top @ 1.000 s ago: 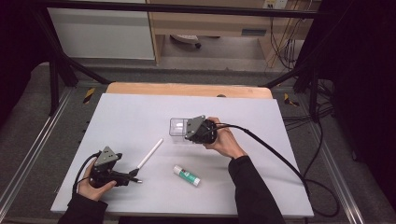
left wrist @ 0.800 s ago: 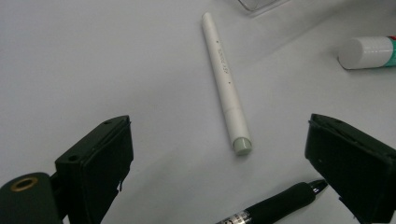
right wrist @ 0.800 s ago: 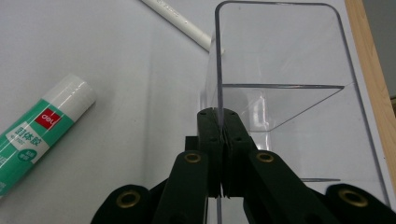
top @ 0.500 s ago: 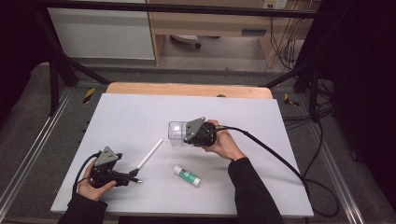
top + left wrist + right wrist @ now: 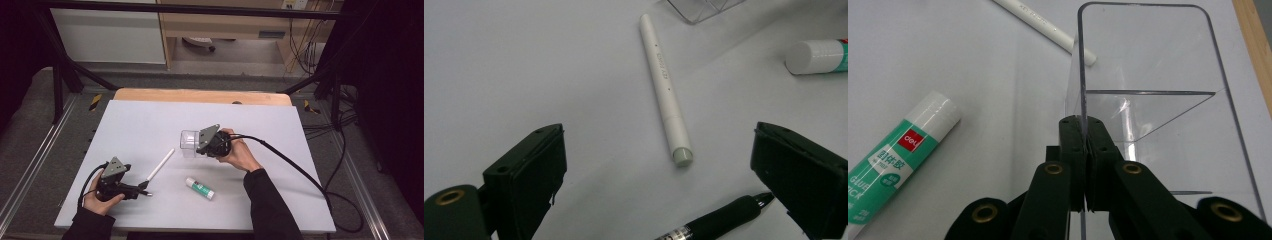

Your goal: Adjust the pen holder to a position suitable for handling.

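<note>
My right gripper (image 5: 1084, 135) is shut on the thin side wall of a clear plastic box (image 5: 1153, 100), and a hand holds it near the table's middle. From above, the same clear box (image 5: 188, 142) sticks out to the left of the right gripper (image 5: 201, 145). A white pen (image 5: 160, 164) lies slantwise between the two hands, and a green-and-white glue stick (image 5: 199, 188) lies nearer the front. My left gripper (image 5: 659, 132) stands open low over the table with the white pen (image 5: 666, 90) ahead of it. A black pen (image 5: 719, 218) lies by its right jaw.
The white table sheet (image 5: 135, 120) ends on a wooden edge (image 5: 200, 95) at the back. The right gripper's black cable (image 5: 300, 167) trails off the table's right side. The glue stick (image 5: 898, 160) lies left of the right gripper's jaws. Metal rails and a dark frame flank the table.
The clear box sits a little lower and more tilted in the right gripper than a second ago. Both hands have stayed in place.
</note>
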Action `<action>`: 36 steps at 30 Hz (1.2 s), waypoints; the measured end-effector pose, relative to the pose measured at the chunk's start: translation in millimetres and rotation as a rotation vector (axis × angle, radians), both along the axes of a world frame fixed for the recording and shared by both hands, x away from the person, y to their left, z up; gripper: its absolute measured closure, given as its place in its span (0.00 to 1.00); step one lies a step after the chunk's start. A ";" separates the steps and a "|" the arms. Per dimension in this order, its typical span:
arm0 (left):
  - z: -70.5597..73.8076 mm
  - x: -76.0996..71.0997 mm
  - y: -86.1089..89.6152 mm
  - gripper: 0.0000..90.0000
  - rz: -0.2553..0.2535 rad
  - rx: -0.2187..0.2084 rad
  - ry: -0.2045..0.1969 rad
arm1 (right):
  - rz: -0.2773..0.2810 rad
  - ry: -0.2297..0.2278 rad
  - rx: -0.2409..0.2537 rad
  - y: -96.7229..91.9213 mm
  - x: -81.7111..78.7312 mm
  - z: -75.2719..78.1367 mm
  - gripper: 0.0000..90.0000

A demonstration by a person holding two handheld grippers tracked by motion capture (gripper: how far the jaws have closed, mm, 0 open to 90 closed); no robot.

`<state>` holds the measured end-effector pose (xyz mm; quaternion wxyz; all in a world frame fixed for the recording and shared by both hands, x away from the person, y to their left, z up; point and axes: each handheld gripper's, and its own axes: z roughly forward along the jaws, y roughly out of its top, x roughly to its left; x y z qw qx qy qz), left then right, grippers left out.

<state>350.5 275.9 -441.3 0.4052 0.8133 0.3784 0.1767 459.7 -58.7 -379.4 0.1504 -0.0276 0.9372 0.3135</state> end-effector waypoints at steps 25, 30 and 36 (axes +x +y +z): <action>0.6 -0.4 -0.5 0.08 0.001 0.000 0.005 | -0.263 -0.056 0.090 -4.1 0.1 10.2 0.49; 0.7 -0.9 -1.7 0.08 -0.006 0.002 0.008 | -0.351 -0.001 0.116 -11.2 -6.2 14.5 0.30; 0.7 -0.9 -1.1 0.07 -0.007 0.004 0.012 | -0.419 0.065 0.142 -27.9 -13.8 15.1 0.17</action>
